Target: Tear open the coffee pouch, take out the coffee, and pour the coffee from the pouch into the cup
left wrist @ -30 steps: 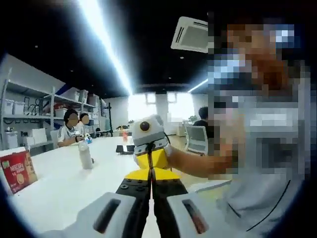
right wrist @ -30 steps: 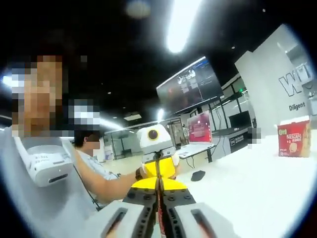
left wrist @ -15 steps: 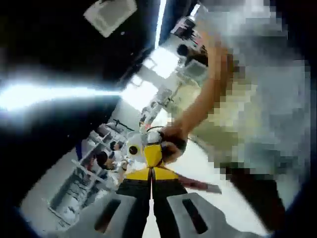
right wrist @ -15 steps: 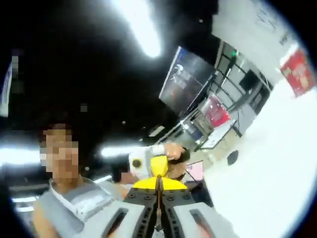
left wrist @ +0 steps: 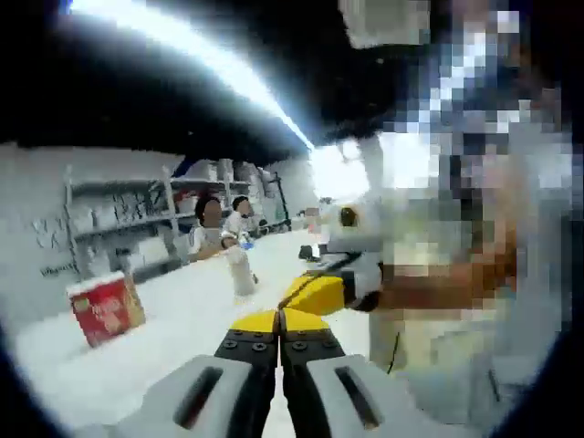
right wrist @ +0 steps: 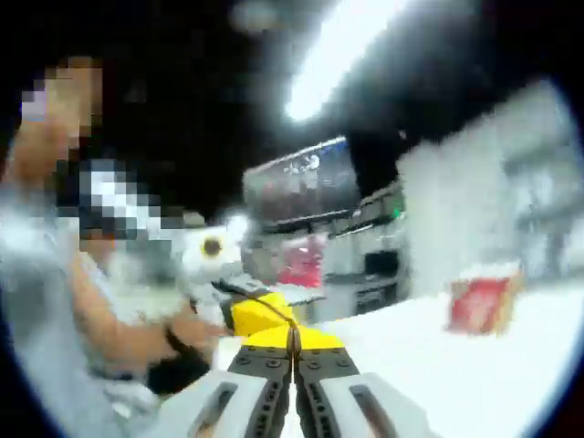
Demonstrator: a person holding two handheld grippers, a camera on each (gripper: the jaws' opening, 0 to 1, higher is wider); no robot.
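Left gripper view: one left gripper is being shown, jaws pressed together on one yellow pouch, with one right gripper being seen at the pouch's far end. One red box, one white bottle and two seated people are being recorded at one white table. In the right gripper view, the right gripper is being kept closed on the pouch; the pouch is being held taut, blurred, above the table. One box is being shown there.
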